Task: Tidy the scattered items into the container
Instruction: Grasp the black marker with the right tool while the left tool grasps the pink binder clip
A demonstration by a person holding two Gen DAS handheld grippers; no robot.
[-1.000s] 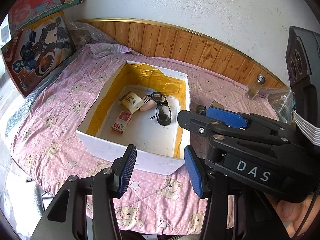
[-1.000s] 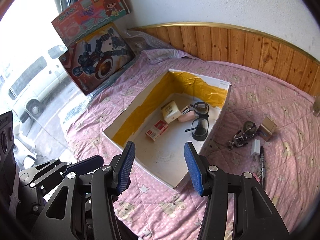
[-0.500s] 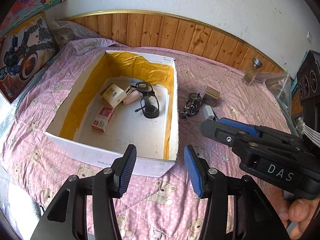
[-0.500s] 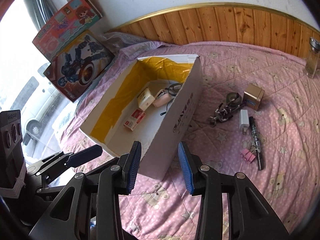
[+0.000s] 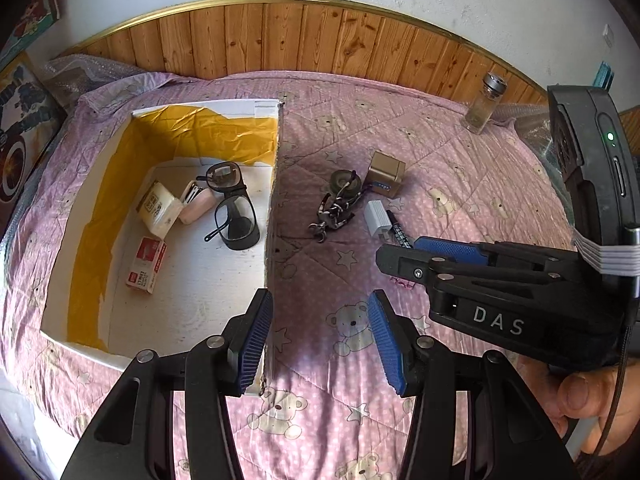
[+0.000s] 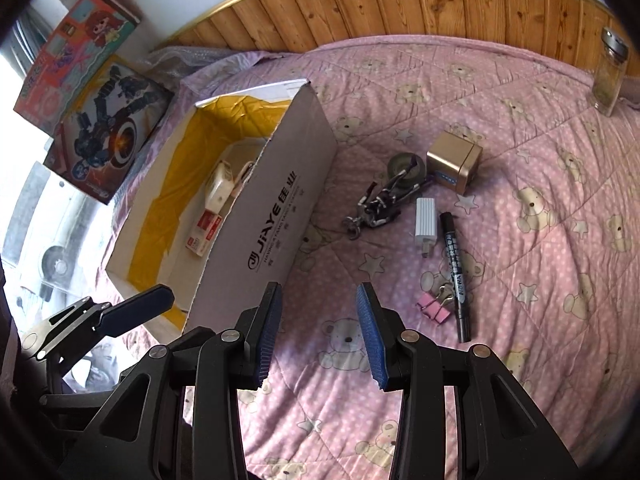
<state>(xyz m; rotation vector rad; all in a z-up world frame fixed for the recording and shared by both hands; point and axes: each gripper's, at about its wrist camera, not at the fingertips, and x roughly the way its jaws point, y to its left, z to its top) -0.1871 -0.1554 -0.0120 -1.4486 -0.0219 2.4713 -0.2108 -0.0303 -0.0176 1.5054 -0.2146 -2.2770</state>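
Lettering reading "JiAYE" runs along the white outer wall of the cardboard box (image 6: 280, 216), the landmark on a pink quilt (image 6: 520, 280) printed with bears and stars; "DAS" is stamped in white on the black body of the right gripper (image 5: 404, 250), seen side-on from the left wrist camera. Inside the box, lined with crinkled yellow tape, lie dark-framed safety glasses (image 5: 234, 208), a cream packet (image 5: 158, 208) with print too small to read, a pink case (image 5: 196, 206) and a small red-and-white carton (image 5: 146, 266). Both grippers hang empty with their ribbed blue pads spread apart: the left gripper (image 5: 320, 336) sits over the box's near right corner, its left pad just inside the wall, while the right gripper (image 6: 320, 336) hovers over bare quilt just right of that same wall. Right of the box, well clear of both claws, the loose items cluster: a metal keychain (image 6: 376, 204) tangled beside a dark tape roll (image 6: 406, 168), a gold cube-shaped box (image 6: 454, 166), a ribbed white charger plug (image 6: 425, 222), a black marker (image 6: 454, 272) with illegible label text, and a pink binder clip (image 6: 434, 306). A glass jar (image 6: 610, 76) with a metal lid stands far right, against wood panelling (image 6: 400, 4).
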